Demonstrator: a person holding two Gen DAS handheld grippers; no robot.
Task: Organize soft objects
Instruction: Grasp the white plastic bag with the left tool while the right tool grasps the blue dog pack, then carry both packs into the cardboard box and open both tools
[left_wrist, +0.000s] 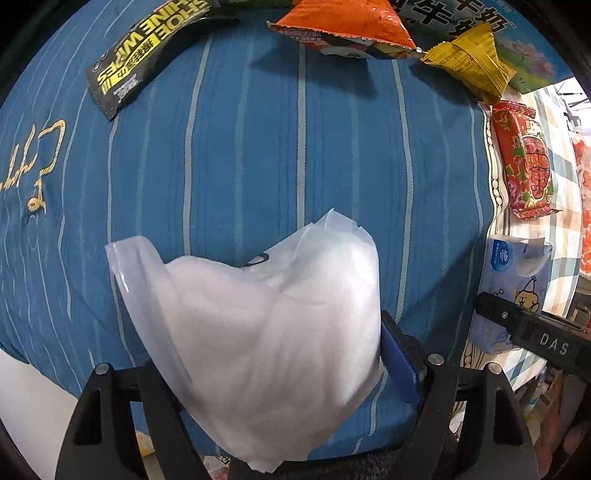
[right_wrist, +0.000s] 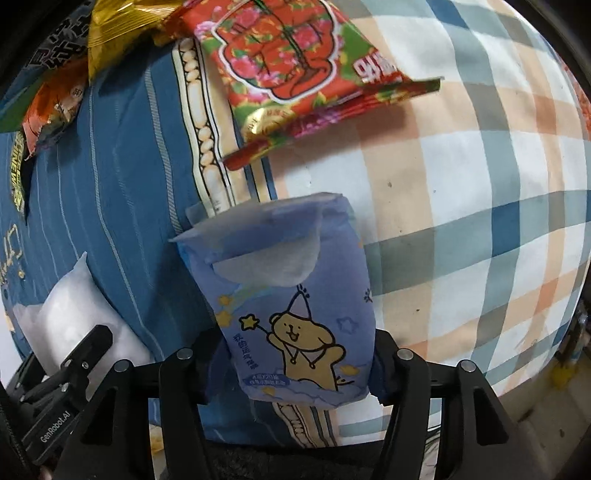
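My left gripper (left_wrist: 284, 354) is shut on a clear bag of white cotton (left_wrist: 266, 332) and holds it over the blue striped pillow (left_wrist: 240, 155). The bag also shows at the left of the right wrist view (right_wrist: 74, 310). My right gripper (right_wrist: 299, 354) is shut on a blue tissue pack with a yellow bear print (right_wrist: 291, 306), held at the pillow's right edge; the pack also shows in the left wrist view (left_wrist: 513, 280).
Along the pillow's far side lie a black-and-yellow shoe wipes pack (left_wrist: 147, 55), an orange snack bag (left_wrist: 347, 29) and a yellow packet (left_wrist: 472, 62). A red floral packet (right_wrist: 306, 70) lies across the pillow's edge and the plaid sheet (right_wrist: 480, 206).
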